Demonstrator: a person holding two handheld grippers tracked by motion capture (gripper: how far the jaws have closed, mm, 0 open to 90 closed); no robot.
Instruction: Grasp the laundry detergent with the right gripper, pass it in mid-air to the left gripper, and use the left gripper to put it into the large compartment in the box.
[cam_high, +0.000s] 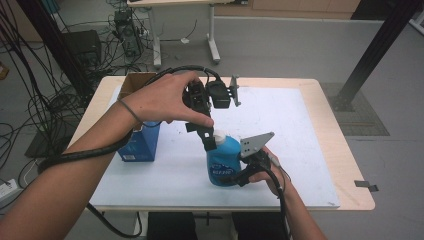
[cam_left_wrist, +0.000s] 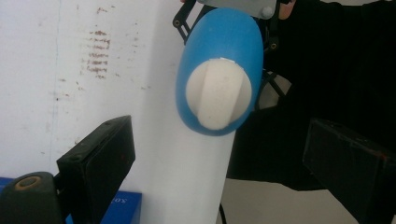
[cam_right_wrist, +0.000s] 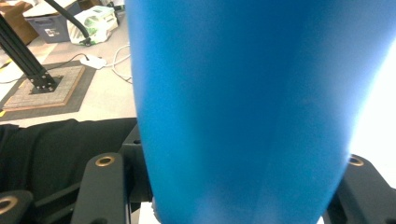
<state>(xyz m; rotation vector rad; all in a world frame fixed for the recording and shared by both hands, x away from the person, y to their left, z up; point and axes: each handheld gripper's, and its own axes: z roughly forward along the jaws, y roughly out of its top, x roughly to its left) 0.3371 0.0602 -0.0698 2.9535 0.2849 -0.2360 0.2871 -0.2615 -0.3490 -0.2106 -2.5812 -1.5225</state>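
Bottle (cam_high: 222, 165): rigid, smooth, likely slippery; right gripper (cam_high: 243, 172) fingers clamp its body at 3 o'clock; left gripper (cam_high: 209, 142) fingers gape above the cap (cam_left_wrist: 218, 93), empty.

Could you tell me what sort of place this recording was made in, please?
Most likely a lab or workshop set up for recording. A wooden table with a white mat stands on grey carpet, loose cables and electronics lie on the floor, and black frame posts stand beside it.

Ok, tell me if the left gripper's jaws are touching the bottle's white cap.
Apart. In the left gripper view the left gripper has its jaws spread wide, and the white cap sits beyond them with open space on both sides.
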